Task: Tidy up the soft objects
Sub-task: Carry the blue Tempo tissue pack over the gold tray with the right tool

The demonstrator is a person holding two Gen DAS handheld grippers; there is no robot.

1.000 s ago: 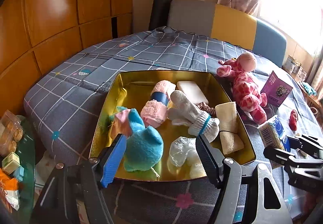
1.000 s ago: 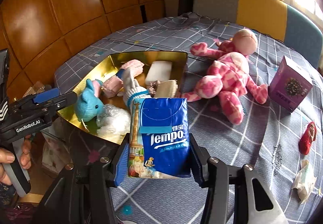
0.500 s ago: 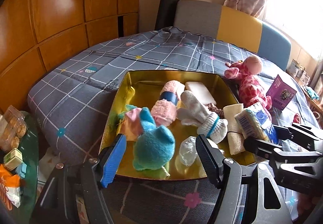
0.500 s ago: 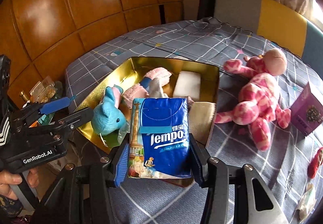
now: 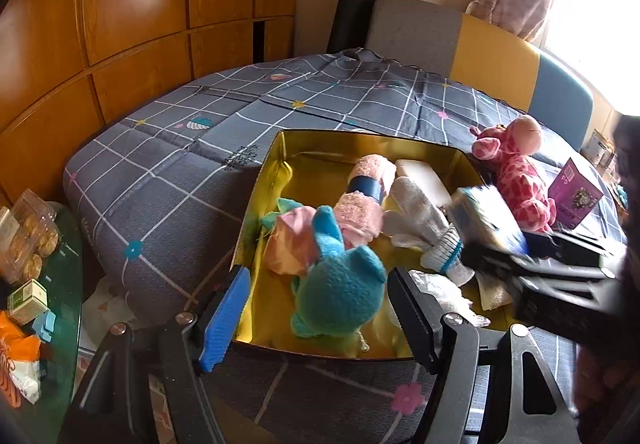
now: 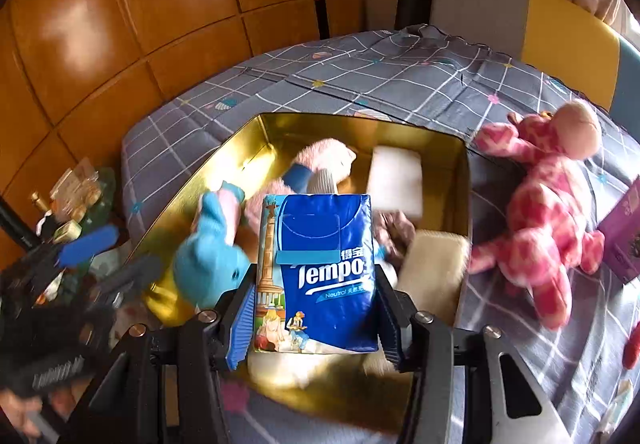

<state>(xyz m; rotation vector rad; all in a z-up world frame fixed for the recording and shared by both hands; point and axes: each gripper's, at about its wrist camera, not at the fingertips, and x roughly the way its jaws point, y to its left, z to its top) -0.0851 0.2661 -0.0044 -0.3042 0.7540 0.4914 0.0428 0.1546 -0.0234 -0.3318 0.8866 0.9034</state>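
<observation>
My right gripper (image 6: 316, 318) is clamped on the blue tissue pack (image 6: 318, 276), both pads pressed against its sides, and I am holding it above the gold tin (image 6: 464, 180), over the near end where the soft things are piled. From the left wrist camera the same pack (image 5: 486, 218) shows blurred at the right side of the tin (image 5: 276, 152), above the white glove (image 5: 420, 220). My left gripper (image 5: 316, 308) holds nothing, its jaws spread wide just at the tin's near wall, with the blue plush toy (image 5: 340, 296) lying in the tin just beyond them. Inside the tin I can also see a rolled pink towel (image 5: 366, 196) with a dark blue band, a white sponge (image 6: 396, 180) at the far end, a beige cloth (image 6: 434, 264) against the right wall and a crumpled clear bag (image 5: 440, 290) near the front; something brownish lies between the sponge and the cloth, but I can't make out what it is. The tin sits on a grey checked cover (image 5: 168, 172). Outside it, to the right, a pink spotted plush toy (image 6: 548, 212) lies on the cover, with a purple box (image 5: 576, 198) just beside it.
</observation>
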